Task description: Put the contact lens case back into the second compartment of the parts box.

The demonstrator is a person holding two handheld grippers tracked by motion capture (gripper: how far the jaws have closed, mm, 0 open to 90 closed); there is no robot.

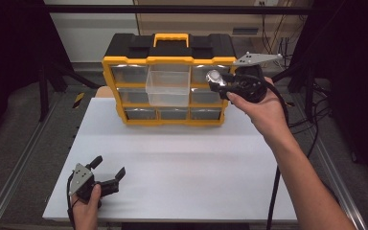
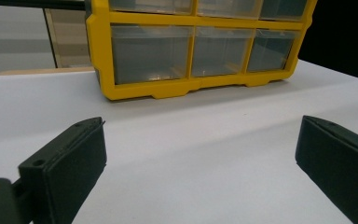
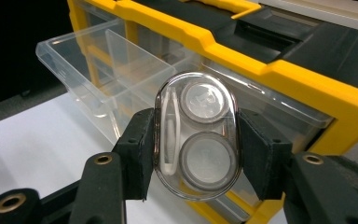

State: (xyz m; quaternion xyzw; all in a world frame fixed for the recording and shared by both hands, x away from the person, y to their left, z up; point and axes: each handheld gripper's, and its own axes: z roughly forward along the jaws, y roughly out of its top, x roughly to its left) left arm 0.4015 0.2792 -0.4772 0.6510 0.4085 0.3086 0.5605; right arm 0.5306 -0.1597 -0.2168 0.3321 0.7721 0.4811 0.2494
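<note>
A clear contact lens case (image 3: 196, 135) is clamped between the jaws of the right gripper (image 1: 219, 81), its long sides pressed by both pads. It is held in the air beside the pulled-out clear drawer (image 1: 167, 87) of the yellow organizer (image 1: 170, 60). The left gripper (image 1: 106, 173) is rested low on the white tabletop (image 1: 182, 158), jaws spread wide with nothing between them.

A lab or workshop test bay: a white table (image 1: 172, 163) on a metal-rail frame (image 1: 9, 182), dark curtains (image 1: 9, 57) at both sides, loose cables (image 1: 311, 105) on the grey floor, and a yellow parts organizer (image 1: 167, 86) with clear drawers.
</note>
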